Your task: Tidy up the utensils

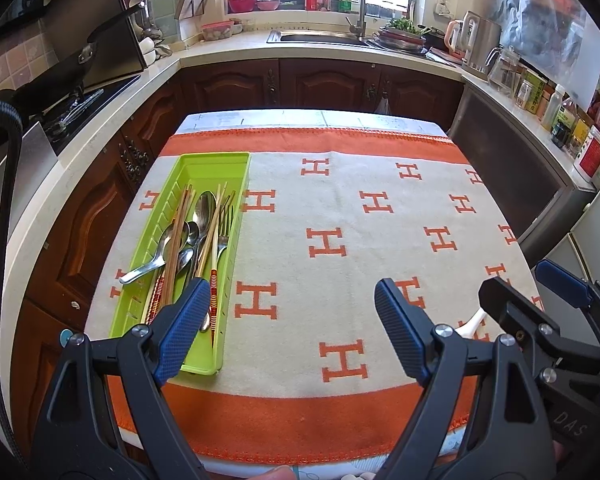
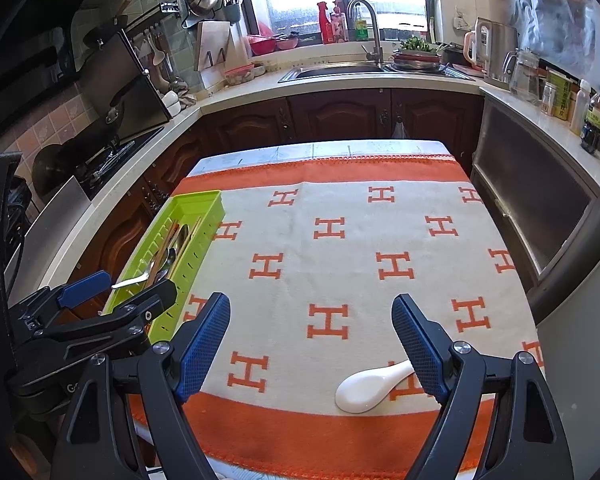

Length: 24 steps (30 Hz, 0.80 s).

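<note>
A green utensil tray (image 1: 236, 158) lies on the left of the table and holds metal spoons (image 1: 205, 210), a fork (image 1: 224, 232) and wooden chopsticks (image 1: 180, 236). It also shows in the right wrist view (image 2: 216, 204). A white ceramic spoon (image 2: 370, 388) lies bowl-down on the cloth near the front edge, just left of my right gripper's right finger. My right gripper (image 2: 312, 316) is open and empty above the cloth. My left gripper (image 1: 290, 300) is open and empty, its left finger over the tray's near end. The spoon's handle (image 1: 474, 320) peeks out beside the right gripper.
The table carries a cream and orange cloth (image 1: 340, 216) with an H pattern. Dark wood cabinets (image 1: 320, 84), a stove (image 1: 80, 100) on the left, a sink (image 1: 324, 36) at the back and a counter with bottles (image 1: 556, 108) on the right surround it.
</note>
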Tool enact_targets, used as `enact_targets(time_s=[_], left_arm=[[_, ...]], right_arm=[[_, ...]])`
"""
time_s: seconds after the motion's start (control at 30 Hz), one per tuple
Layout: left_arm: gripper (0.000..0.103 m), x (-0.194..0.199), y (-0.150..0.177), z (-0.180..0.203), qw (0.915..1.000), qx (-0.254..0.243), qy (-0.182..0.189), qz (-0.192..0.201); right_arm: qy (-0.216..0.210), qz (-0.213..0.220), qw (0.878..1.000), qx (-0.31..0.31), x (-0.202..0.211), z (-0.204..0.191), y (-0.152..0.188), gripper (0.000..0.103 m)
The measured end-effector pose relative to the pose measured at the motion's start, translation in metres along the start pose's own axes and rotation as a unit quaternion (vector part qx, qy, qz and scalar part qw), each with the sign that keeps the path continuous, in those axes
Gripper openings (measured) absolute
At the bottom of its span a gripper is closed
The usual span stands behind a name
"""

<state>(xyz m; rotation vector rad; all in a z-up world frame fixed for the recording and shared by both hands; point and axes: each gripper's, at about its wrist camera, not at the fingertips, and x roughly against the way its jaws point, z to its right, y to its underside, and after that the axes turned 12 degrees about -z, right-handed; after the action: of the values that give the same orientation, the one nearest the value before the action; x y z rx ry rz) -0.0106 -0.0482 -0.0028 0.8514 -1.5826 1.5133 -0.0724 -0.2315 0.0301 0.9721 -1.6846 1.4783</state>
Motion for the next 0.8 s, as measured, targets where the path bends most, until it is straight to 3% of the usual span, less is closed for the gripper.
enact_targets(time_s=[0.8], left_arm=[[0.082,-0.0028,0.0001,0.0024,1.0000,-0.003,-0.003,-0.003]], right_arm=[[-0.001,-0.003,1.000,-0.005,-0.0021,0.0028,0.0021,0.084]])
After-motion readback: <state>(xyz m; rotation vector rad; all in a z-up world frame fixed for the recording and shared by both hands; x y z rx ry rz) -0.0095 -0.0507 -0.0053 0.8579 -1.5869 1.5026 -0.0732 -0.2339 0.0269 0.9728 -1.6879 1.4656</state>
